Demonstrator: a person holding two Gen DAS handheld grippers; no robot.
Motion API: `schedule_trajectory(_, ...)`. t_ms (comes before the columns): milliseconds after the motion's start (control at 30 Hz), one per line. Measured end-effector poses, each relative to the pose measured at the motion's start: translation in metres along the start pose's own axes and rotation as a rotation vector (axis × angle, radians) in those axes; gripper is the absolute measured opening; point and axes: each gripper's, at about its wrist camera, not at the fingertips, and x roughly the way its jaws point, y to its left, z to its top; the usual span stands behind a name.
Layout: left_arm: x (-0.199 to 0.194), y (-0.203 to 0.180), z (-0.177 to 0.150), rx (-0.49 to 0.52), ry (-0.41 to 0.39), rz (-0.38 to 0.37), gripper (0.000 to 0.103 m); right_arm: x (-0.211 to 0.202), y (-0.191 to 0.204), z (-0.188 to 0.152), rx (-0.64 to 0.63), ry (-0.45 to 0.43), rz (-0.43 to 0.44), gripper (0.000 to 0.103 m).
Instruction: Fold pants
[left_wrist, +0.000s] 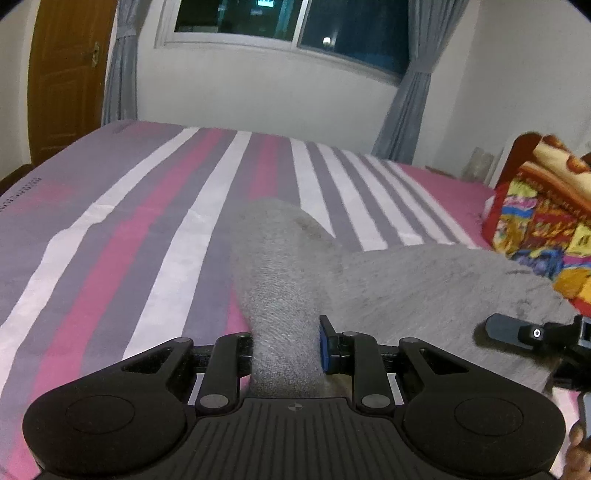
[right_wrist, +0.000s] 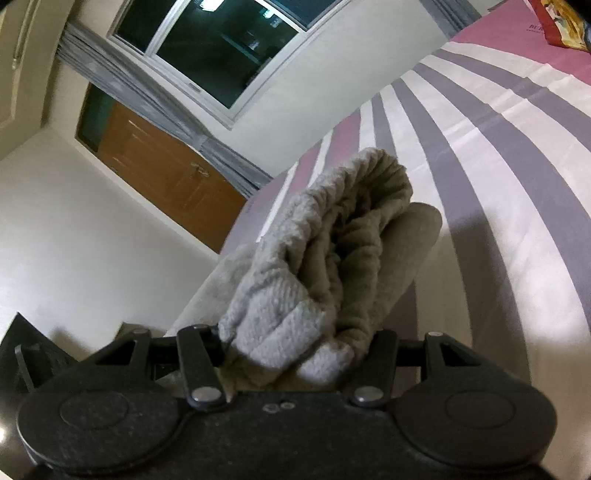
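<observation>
The grey knit pants (left_wrist: 424, 280) lie partly on a striped bed (left_wrist: 147, 229). My left gripper (left_wrist: 286, 347) is shut on a bunched fold of the pants that rises between its fingers. My right gripper (right_wrist: 295, 343) is shut on a thick bundle of the same pants (right_wrist: 332, 251), with the ribbed waistband standing up past the fingers. The right gripper's body also shows in the left wrist view (left_wrist: 535, 332), resting over the pants at the right edge. The fingertips of both grippers are hidden by cloth.
The bed sheet has pink, grey and white stripes (right_wrist: 498, 166). A colourful patterned quilt (left_wrist: 543, 221) sits at the bed's right end. A window (left_wrist: 288, 26) with grey curtains (left_wrist: 410, 107) and a brown door (left_wrist: 62, 74) are behind the bed.
</observation>
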Motion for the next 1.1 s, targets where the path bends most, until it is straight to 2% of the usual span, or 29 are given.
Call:
schedule_trajectory(167, 0.040, -0.001, -0.012, 0.013, 0.047, 0.020, 0.024, 0.022, -0.034, 0.003, 0.015, 0.031, -0.052, 0.054)
schedule_trajectory(267, 0.059, 0.000, -0.027, 0.042, 0.064, 0.057, 0.026, 0.034, -0.055, -0.007, 0.029, 0.063, -0.092, 0.057)
schedule_trajectory(367, 0.075, 0.000, -0.047, 0.093, 0.108, 0.105, 0.044, 0.037, -0.067, -0.021, 0.005, 0.093, -0.150, 0.067)
schedule_trajectory(400, 0.076, 0.001, -0.052, 0.094, 0.112, 0.115, 0.052, 0.037, -0.069, -0.025, -0.004, 0.101, -0.167, 0.066)
schedule_trajectory(433, 0.076, 0.003, -0.055, 0.082, 0.114, 0.120, 0.057, 0.036, -0.071, -0.029, -0.008, 0.101, -0.171, 0.066)
schedule_trajectory(533, 0.072, 0.006, -0.055, 0.061, 0.123, 0.124, 0.059, 0.030, -0.065, -0.030, -0.022, 0.090, -0.205, 0.074)
schedule_trajectory(633, 0.062, 0.001, -0.054, 0.090, 0.125, 0.141, 0.059, 0.019, -0.064, -0.021, -0.018, 0.031, -0.252, 0.080)
schedule_trajectory(767, 0.040, -0.001, -0.051, 0.120, 0.074, 0.186, 0.059, -0.002, -0.041, -0.017, -0.135, -0.025, -0.333, 0.077)
schedule_trajectory(867, 0.019, -0.006, -0.044, 0.118, 0.009, 0.176, 0.059, -0.014, -0.017, -0.013, -0.237, -0.086, -0.369, 0.067)
schedule_trajectory(933, 0.009, -0.013, -0.040, 0.126, -0.012, 0.157, 0.059, -0.016, -0.002, -0.013, -0.296, -0.116, -0.355, 0.063)
schedule_trajectory(1033, 0.012, -0.022, -0.042, 0.153, 0.019, 0.150, 0.059, -0.009, 0.016, -0.018, -0.366, -0.103, -0.347, 0.062)
schedule_trajectory(1100, 0.021, -0.024, -0.048, 0.161, 0.067, 0.161, 0.059, 0.000, 0.020, -0.027, -0.402, -0.074, -0.360, 0.060)
